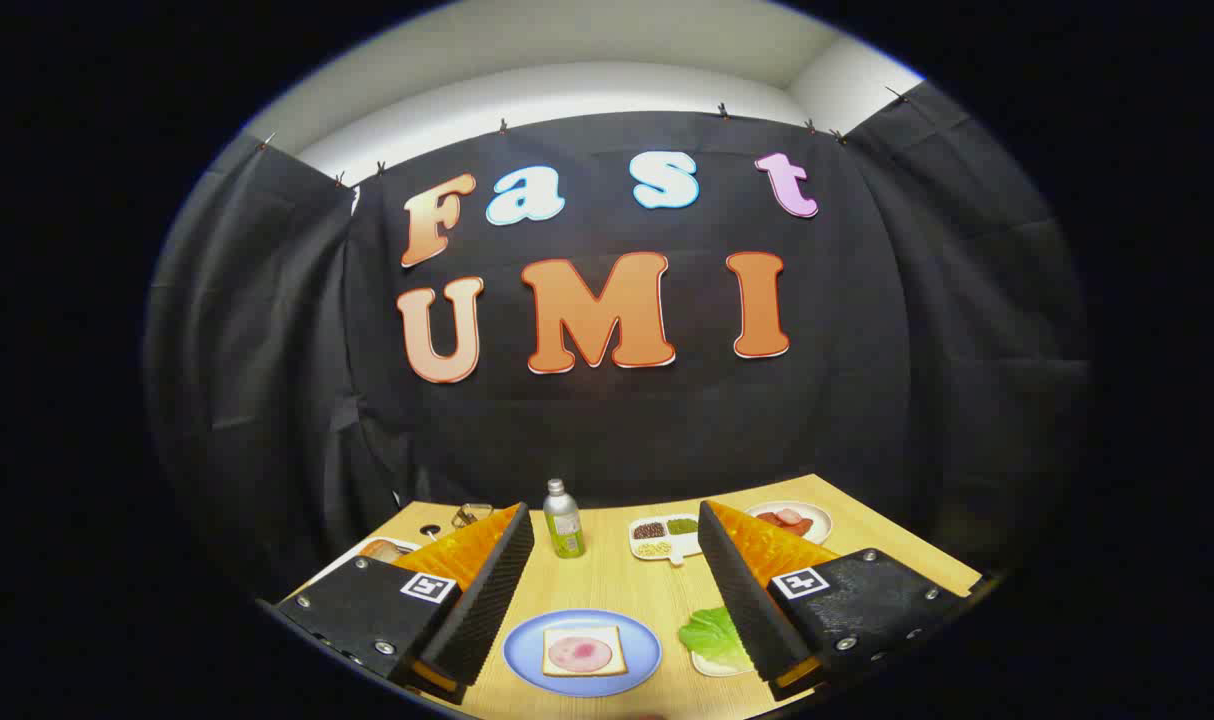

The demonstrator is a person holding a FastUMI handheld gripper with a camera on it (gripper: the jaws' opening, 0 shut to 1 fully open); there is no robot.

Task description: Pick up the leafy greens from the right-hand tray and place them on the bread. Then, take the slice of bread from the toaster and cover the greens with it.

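Greens waited untouched beside the right finger

Gripper [607,600] hovered above the wooden table [607,580] with its jaws wide apart and holding nothing. The green leafy lettuce [712,635] lay on a small white tray [712,664], touching the inner side of the right finger. It looked light, soft and easy to tear, so a gentle pinch on the thick middle seemed best. The square bread slice with pink ham [584,651] sat on a round blue plate [522,650] between the fingers. A metal bottle [563,520] and a white divided dish [664,537] stood beyond, well apart
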